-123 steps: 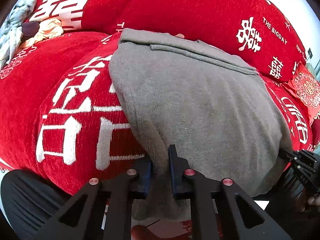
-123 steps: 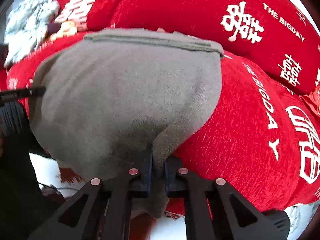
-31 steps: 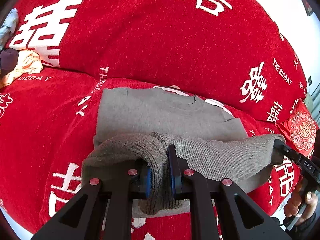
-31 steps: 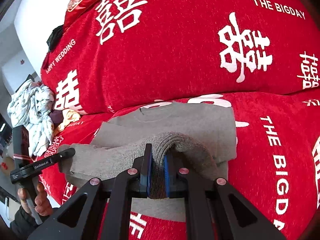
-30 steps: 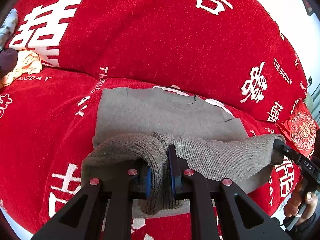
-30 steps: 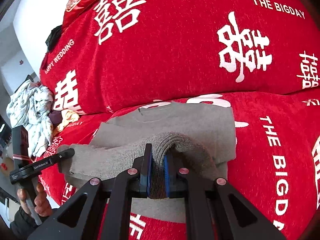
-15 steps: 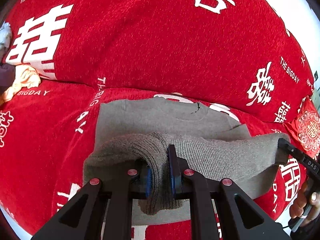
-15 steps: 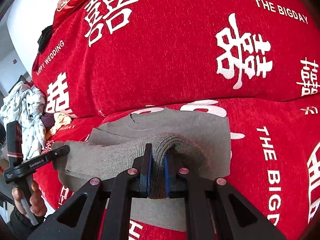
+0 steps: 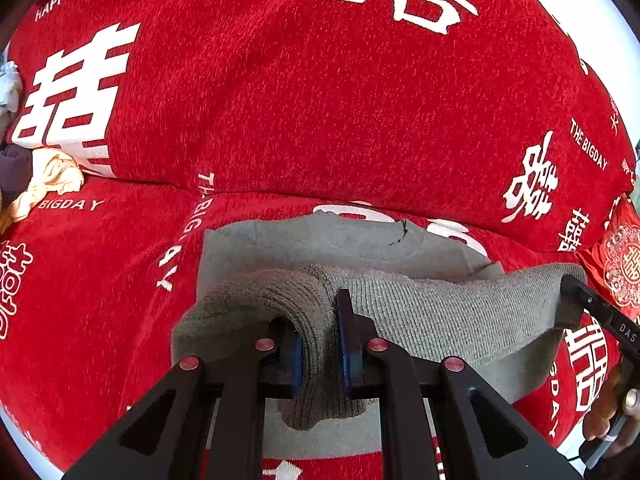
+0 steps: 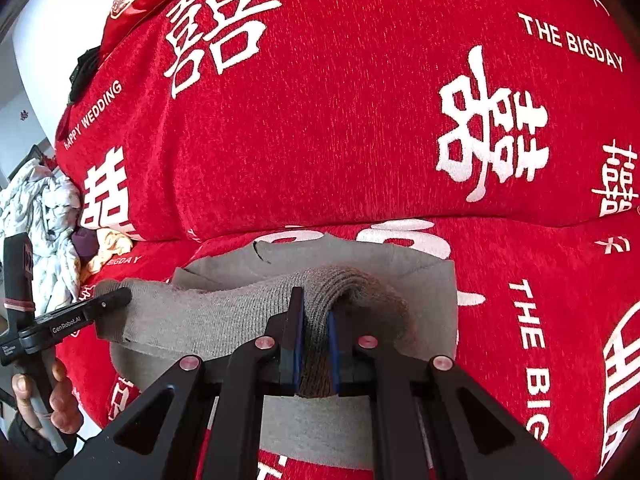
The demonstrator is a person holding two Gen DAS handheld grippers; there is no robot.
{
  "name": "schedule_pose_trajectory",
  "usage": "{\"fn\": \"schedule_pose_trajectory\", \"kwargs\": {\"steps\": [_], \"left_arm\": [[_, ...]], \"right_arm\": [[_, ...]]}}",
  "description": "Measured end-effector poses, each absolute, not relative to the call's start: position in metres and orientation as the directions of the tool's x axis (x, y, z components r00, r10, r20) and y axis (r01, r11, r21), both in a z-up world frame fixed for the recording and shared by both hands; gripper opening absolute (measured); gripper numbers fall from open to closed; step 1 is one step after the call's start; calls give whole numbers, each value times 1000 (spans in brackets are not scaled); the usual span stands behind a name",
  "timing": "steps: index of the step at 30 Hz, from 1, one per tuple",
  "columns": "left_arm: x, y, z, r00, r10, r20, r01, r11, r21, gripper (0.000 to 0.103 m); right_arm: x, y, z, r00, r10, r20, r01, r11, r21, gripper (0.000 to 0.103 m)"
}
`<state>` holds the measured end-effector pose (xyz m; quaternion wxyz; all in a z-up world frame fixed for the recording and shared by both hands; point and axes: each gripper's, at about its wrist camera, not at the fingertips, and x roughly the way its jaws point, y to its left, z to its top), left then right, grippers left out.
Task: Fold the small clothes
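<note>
A grey knit sweater (image 9: 440,312) lies on the seat of a red sofa (image 9: 320,100), its collar end toward the backrest. Its ribbed hem is lifted and stretched in a band between the two grippers, above the flat upper part (image 10: 360,256). My left gripper (image 9: 320,340) is shut on the hem's left corner. The right gripper (image 10: 314,336) is shut on the hem's right corner. Each view shows the other gripper at its edge, the right one (image 9: 576,292) and the left one (image 10: 116,298), both clamped on the band.
The red sofa (image 10: 340,120) has white characters and lettering, and its backrest rises just behind the sweater. A heap of other clothes (image 10: 44,216) lies at the sofa's left end. A red embroidered cushion (image 9: 620,268) sits at the right. A hand (image 10: 52,396) holds the left gripper's handle.
Both grippers have carried the lifted hem further toward the backrest and collar, so less of the flat sweater shows beyond the band. Four seconds ago the sweater hung over the seat's front edge.
</note>
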<state>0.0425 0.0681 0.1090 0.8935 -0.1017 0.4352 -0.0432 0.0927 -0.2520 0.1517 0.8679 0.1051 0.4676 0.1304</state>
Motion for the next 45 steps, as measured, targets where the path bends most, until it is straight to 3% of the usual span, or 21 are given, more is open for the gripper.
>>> {"fn": "schedule_pose_trajectory", "kwargs": {"steps": [23,45], "left_arm": [[97,61,83,563,-140,-814,-21,983,-183,15],[149,48,39,480,-148,-864,-6,985,-172,15]], "right_arm": [[129,-248,121,501,286,-817,-85,956,282,11],[165,-261,49,427,261,-866,15,955,295,11]]}}
